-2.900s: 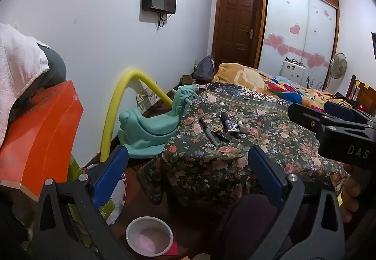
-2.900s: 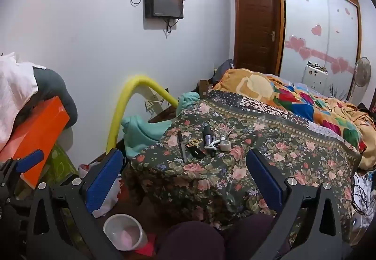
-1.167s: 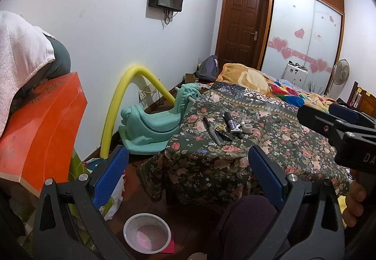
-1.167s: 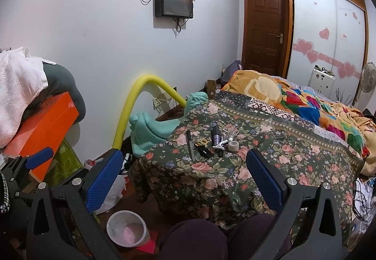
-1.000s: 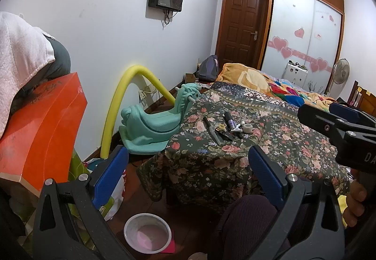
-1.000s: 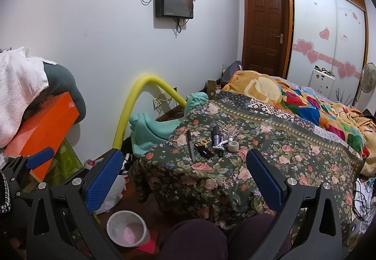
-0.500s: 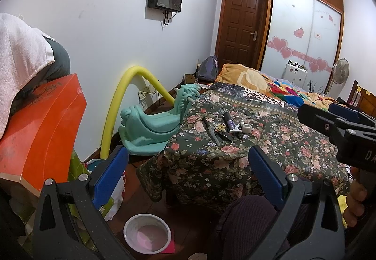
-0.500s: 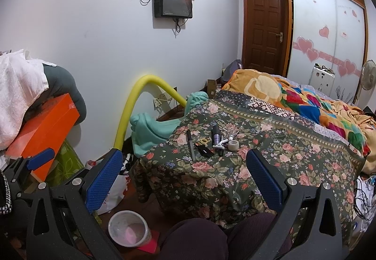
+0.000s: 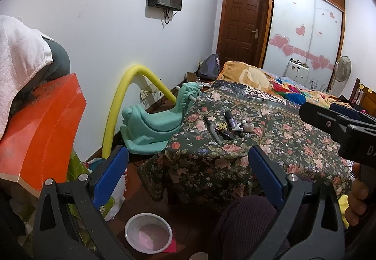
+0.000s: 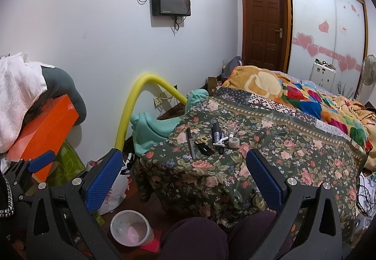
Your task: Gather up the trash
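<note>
Floral cloth covers the table (image 10: 270, 156); small clutter (image 10: 211, 140) lies on it, well ahead. My left tongs (image 9: 188, 170) and right tongs (image 10: 183, 170) gape empty. Collection not begun, I judge. Next: reach in, pinch one piece, carry to the bin (image 10: 130, 228).

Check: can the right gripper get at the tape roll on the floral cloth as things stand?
Probably yes. The right gripper is open and empty, and the tape roll lies in the open on the floral cloth, ahead and slightly right. A white razor sits right beside it, so approach from the right.
</note>
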### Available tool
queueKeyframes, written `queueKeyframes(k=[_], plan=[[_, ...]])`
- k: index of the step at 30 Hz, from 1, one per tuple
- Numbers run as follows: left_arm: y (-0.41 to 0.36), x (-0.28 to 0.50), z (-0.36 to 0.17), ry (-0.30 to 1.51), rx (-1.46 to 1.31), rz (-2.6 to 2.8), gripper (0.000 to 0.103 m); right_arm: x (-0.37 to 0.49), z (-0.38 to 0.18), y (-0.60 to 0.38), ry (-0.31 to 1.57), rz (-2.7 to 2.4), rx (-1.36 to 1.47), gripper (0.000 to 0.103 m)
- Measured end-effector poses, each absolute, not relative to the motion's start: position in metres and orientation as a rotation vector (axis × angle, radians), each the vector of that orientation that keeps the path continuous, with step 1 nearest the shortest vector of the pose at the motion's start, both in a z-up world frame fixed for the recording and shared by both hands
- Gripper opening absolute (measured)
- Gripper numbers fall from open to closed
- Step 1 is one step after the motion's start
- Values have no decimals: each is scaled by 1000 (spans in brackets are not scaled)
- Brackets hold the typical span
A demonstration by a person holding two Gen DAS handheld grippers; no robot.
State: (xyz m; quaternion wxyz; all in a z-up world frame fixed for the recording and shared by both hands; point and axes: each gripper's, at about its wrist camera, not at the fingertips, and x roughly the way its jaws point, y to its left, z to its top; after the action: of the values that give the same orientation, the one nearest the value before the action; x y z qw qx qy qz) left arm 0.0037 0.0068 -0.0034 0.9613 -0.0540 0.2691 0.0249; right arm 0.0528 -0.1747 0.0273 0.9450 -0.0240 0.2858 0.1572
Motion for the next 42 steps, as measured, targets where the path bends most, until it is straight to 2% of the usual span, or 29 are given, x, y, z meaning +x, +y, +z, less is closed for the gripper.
queueKeyframes(k=[10,21,25,33,37,39,42], plan=[[-15,34,-2,544,-68,67,102,82,12,-195,628,291,-38,103],[-55,120,-27,618,-91,25,102,146,-17,-236,694,206,-96,103],[-69,157,-43,637,-68,48,93,178,-29,-251,726,236,-70,103],[-69,239,-88,755,-161,31,89,249,-62,-266,812,264,-37,103],[-65,273,-116,813,-169,62,89,288,-90,-264,896,299,-45,93],[-62,289,-131,845,-178,79,89,302,-102,-263,922,305,-45,91],[-56,311,-156,892,-200,94,77,320,-120,-255,963,349,-65,86]])
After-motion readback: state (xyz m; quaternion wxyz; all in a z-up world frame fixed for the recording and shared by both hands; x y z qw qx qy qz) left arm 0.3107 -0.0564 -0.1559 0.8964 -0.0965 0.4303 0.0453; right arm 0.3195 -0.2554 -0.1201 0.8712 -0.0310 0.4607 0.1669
